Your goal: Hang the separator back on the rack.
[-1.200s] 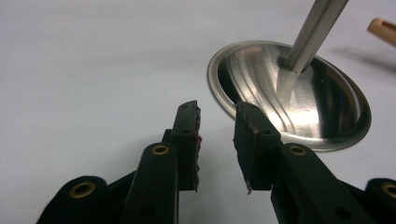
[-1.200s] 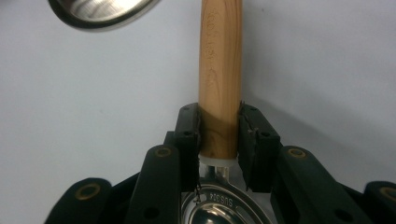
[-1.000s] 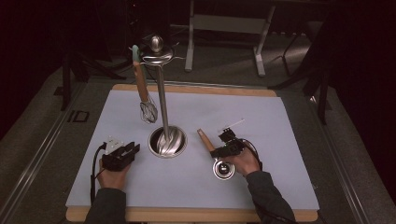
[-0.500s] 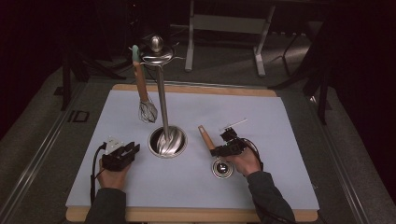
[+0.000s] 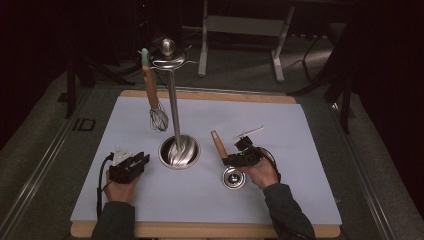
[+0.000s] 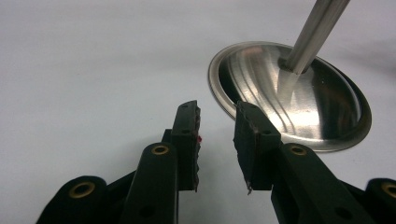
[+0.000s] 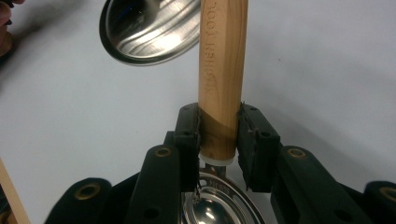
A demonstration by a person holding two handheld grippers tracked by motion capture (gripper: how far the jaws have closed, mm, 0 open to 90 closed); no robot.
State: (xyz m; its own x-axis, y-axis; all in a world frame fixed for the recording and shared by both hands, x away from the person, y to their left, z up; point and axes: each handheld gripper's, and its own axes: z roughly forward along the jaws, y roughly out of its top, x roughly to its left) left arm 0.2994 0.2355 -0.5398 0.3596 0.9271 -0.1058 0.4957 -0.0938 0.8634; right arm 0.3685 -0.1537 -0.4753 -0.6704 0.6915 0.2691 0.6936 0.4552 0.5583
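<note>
a wooden-handled steel ladle (image 7: 222,70) is pinched by the right gripper (image 7: 219,133) at centre frame; lifting toward the tall steel utensil stand (image 5: 172,107) is judged next. left gripper (image 6: 217,135) jaws are spread, empty.

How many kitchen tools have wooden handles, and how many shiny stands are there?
Wooden-handled tools: 2, the whisk hanging on the stand and the ladle on the table.
Metal stands: 1, the utensil stand.
Total: 3
</note>
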